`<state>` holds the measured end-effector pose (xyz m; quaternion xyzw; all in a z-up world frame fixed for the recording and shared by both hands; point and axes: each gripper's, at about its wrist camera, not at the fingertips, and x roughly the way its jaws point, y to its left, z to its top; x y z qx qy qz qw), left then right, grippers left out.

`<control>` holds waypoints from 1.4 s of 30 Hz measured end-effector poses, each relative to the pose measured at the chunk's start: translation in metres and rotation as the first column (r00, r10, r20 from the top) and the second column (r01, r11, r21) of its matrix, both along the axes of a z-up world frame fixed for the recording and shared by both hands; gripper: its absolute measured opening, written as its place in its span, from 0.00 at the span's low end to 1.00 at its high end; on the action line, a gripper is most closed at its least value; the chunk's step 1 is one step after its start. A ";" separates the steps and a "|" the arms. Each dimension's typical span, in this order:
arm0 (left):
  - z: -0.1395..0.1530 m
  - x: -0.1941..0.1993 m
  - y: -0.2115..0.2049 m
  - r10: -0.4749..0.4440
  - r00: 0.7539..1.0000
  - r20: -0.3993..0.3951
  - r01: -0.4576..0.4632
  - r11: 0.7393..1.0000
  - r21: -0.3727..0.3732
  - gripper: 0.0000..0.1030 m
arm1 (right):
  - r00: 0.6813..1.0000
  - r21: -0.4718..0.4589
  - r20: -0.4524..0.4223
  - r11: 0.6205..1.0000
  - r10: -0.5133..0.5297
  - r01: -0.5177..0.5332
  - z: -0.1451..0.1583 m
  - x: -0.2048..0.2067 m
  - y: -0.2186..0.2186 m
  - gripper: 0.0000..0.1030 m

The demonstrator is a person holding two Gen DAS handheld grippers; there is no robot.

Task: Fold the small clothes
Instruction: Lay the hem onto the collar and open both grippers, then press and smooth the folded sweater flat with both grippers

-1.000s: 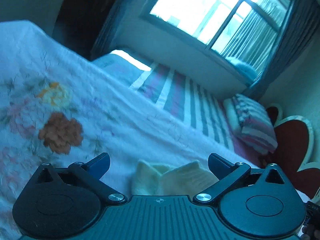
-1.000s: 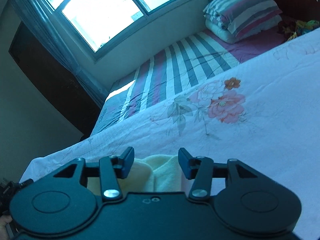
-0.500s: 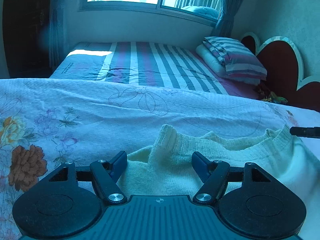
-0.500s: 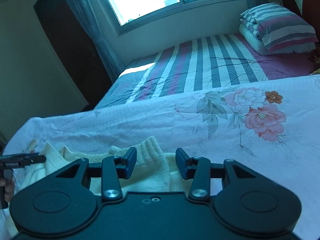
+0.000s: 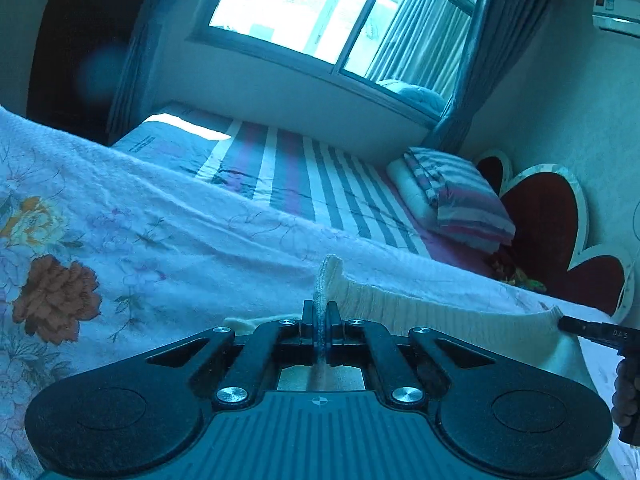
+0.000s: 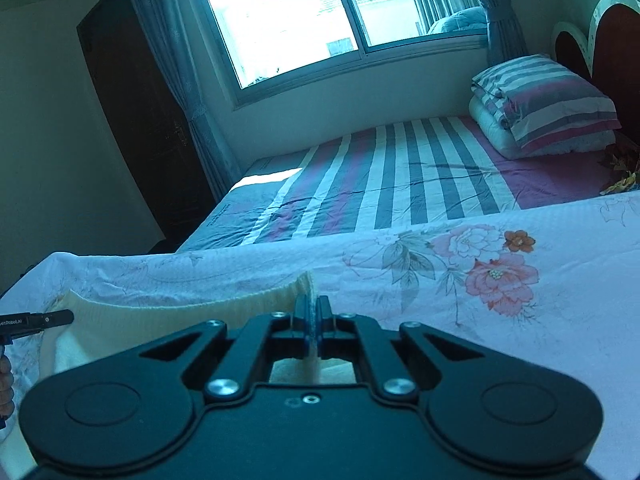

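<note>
A small pale yellow knitted garment [image 5: 420, 312] lies stretched over a white floral sheet [image 5: 120, 248]. My left gripper [image 5: 320, 320] is shut on one ribbed corner of it, which sticks up between the jaws. My right gripper [image 6: 311, 316] is shut on the opposite corner of the same garment [image 6: 180, 316]. The knit edge spans between the two grippers. The right gripper's tip shows at the right edge of the left wrist view [image 5: 592, 330]; the left gripper's tip shows at the left edge of the right wrist view [image 6: 40, 320].
Beyond the floral sheet lies a striped bed [image 6: 400, 176] with a folded striped quilt and pillow [image 6: 548, 108]. A red heart-shaped headboard [image 5: 560, 248] stands at the right. A bright window [image 6: 320, 20] and a dark door [image 6: 136, 100] are behind.
Both grippers were open over the garment; now both have shut on its corners. The knit edge between them is pulled taut and raised.
</note>
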<state>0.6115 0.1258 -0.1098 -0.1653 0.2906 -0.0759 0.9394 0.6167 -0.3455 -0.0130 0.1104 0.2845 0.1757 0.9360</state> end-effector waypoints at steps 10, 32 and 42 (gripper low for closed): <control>0.010 -0.014 0.000 0.125 0.992 -0.017 -0.121 0.982 0.144 0.06 | 0.994 -0.090 -0.037 0.991 -0.104 0.100 -0.007 -0.003 0.015 0.16; 0.025 -0.048 -0.035 0.076 0.997 0.003 -0.074 0.972 0.221 0.65 | 0.998 -0.137 -0.042 0.990 -0.042 0.036 0.007 -0.039 0.034 0.14; -0.006 -0.071 -0.142 -0.091 0.995 -0.033 0.097 0.932 0.350 0.67 | 0.970 -0.206 -0.083 0.948 0.230 -0.242 -0.025 -0.084 0.154 0.14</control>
